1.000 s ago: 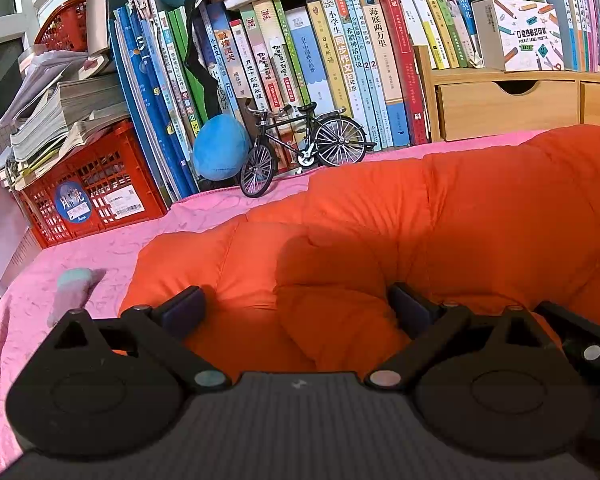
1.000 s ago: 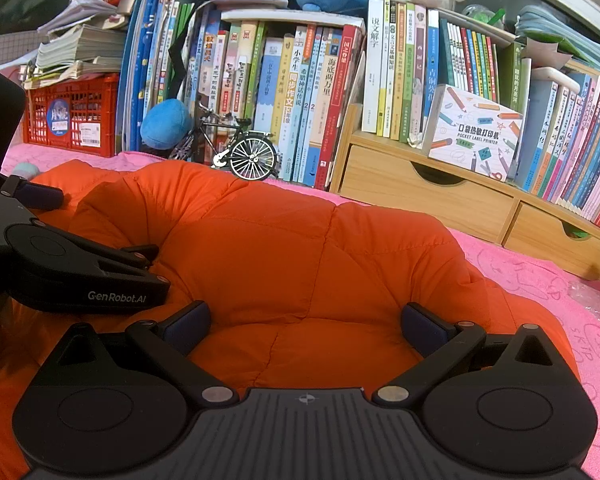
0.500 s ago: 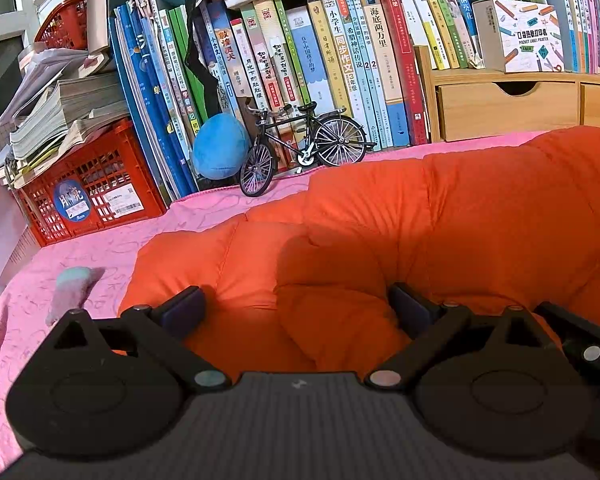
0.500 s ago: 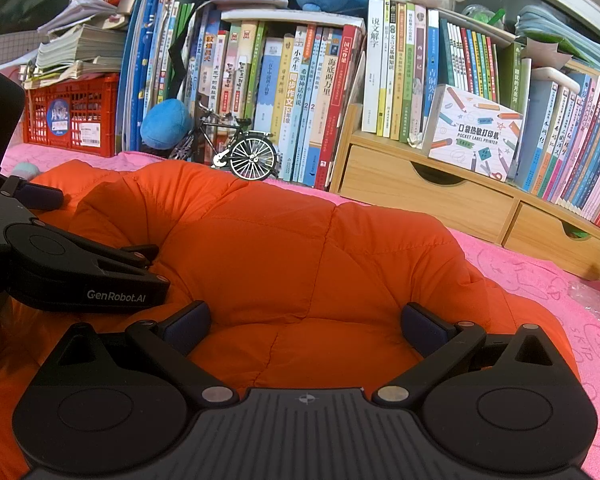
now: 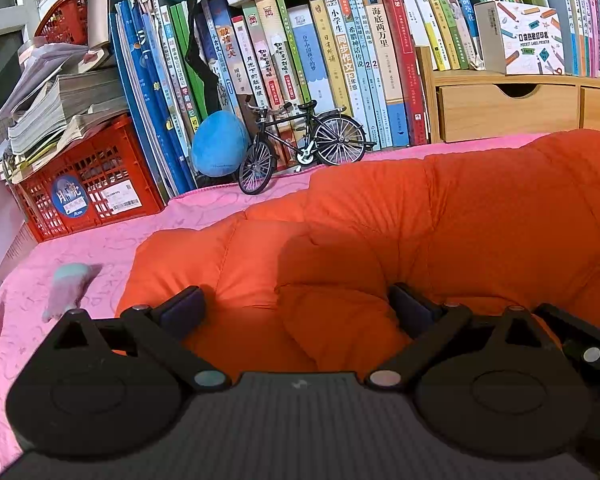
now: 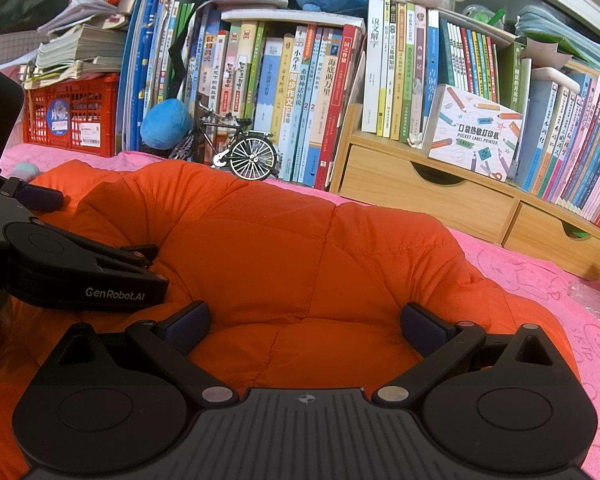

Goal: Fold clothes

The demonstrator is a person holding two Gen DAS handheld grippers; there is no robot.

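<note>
An orange puffy quilted jacket (image 5: 440, 224) lies bunched on the pink cloth (image 5: 100, 240); it also fills the right wrist view (image 6: 300, 248). My left gripper (image 5: 296, 308) is open, its jaws wide apart and pressed down on the jacket's left part, with a puffed fold between them. My right gripper (image 6: 306, 322) is open too, jaws wide over the jacket's near middle. The left gripper's body shows at the left of the right wrist view (image 6: 80, 268).
A model bicycle (image 5: 304, 144), a blue plush ball (image 5: 218, 144) and rows of books (image 5: 340, 52) stand behind the jacket. A red crate (image 5: 84, 188) is at the left, a wooden drawer unit (image 6: 440, 196) at the right. A small grey-pink item (image 5: 68, 288) lies left.
</note>
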